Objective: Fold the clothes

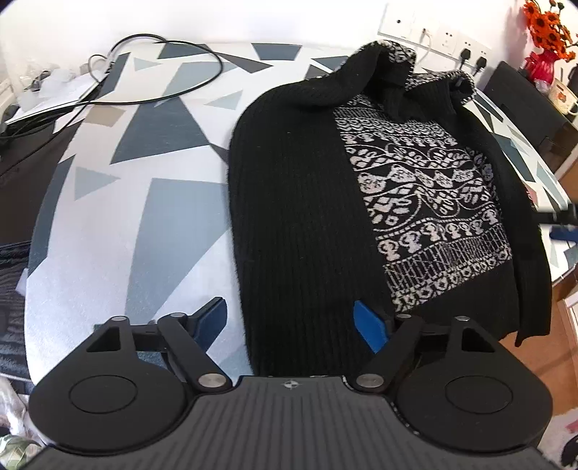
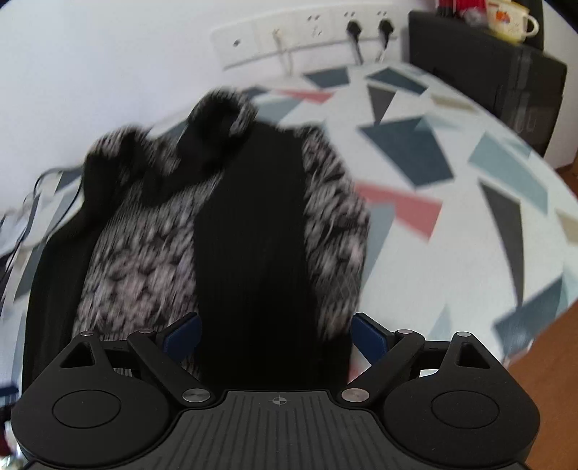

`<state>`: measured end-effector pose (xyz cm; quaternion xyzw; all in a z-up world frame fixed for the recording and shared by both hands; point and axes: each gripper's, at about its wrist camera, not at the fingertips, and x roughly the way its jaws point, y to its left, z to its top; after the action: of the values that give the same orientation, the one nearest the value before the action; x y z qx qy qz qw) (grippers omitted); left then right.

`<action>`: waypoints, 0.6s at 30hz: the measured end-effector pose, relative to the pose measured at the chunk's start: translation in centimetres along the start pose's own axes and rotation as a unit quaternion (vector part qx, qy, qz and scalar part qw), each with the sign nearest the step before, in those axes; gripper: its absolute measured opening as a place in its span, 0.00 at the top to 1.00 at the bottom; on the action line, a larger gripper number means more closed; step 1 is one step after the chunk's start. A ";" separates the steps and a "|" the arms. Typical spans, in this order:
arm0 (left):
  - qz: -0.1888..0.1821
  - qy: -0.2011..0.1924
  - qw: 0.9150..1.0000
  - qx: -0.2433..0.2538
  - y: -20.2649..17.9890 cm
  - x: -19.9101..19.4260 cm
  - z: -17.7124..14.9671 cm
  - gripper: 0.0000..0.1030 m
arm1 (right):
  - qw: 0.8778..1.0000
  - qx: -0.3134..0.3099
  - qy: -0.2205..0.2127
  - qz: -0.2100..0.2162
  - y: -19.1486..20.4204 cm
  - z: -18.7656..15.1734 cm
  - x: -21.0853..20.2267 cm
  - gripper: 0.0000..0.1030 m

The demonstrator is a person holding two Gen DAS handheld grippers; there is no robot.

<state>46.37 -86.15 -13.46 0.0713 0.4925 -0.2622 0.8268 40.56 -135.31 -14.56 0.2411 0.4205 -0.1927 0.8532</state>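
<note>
Your left gripper [image 1: 290,321] and right gripper [image 2: 276,334] both stand spread wide, gripping nothing, above the near hem of the black patterned sweater [image 1: 307,188]. It lies partly folded on the triangle-print table [image 1: 126,202] below wall sockets [image 1: 433,32].

Open left tool [image 1: 293,320] above folded sweater [image 1: 303,202].

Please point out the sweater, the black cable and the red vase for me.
sweater [image 1: 289,180]: left wrist view, plain black panel.
cable [image 1: 202,81]: left wrist view, loop on the tablecloth.
vase [image 1: 542,65]: left wrist view, red body.
</note>
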 end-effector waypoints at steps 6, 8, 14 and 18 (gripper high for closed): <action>0.009 0.011 1.000 0.001 -0.3 1.3 -0.1 0.20 | 1.000 -0.022 0.015 0.001 1.3 -2.5 1.0 0.23; 0.014 0.013 1.000 0.016 -0.8 1.5 -0.1 0.20 | 1.000 -0.024 0.013 -0.012 1.2 -2.7 0.8 0.43; 0.001 0.002 0.999 0.032 -0.7 1.2 -0.4 0.37 | 0.998 0.059 -0.010 0.011 -1.7 -2.3 -1.1 0.84; -0.042 -0.005 0.999 0.008 0.4 0.6 -0.2 0.87 | 0.995 0.085 -0.052 -0.006 -2.5 -1.1 -2.8 0.86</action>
<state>46.65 -85.94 -14.12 0.0561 0.4887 -0.3008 0.8170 36.97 -136.30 -13.54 0.3002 0.3588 -0.2451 0.8492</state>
